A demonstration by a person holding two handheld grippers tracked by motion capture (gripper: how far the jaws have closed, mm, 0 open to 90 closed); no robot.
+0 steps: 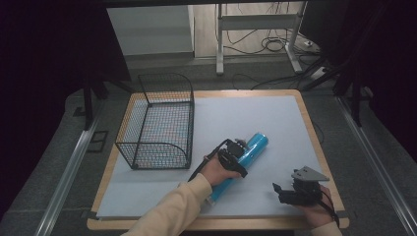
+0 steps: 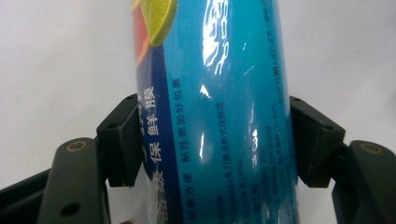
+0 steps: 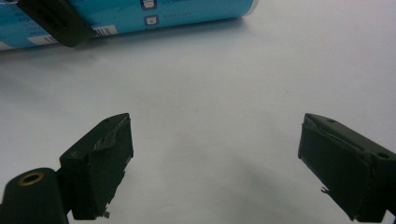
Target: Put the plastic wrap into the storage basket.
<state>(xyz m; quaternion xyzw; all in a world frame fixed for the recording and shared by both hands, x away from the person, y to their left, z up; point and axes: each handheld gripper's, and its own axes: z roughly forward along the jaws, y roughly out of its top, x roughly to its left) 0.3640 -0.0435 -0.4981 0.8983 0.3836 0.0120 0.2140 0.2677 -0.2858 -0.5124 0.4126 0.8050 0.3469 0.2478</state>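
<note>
- The left gripper [image 1: 239, 150] has its jaws clenched on a blue tube [image 2: 219, 112] — one pad pressed to each side (printed label facing the camera).
- The tube lies slantwise at centre frame of the bench [image 1: 275, 118].
- The right gripper [image 3: 215, 163], lower right, has its jaws spread over bare surface.
- A wire basket [image 1: 160, 123] stands upper left — open room between.

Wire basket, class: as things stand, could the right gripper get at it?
Probably not directly. The right gripper is open near the table's right front, the wire basket at the far left. Between them lie the blue roll and the left gripper closed on it.
</note>
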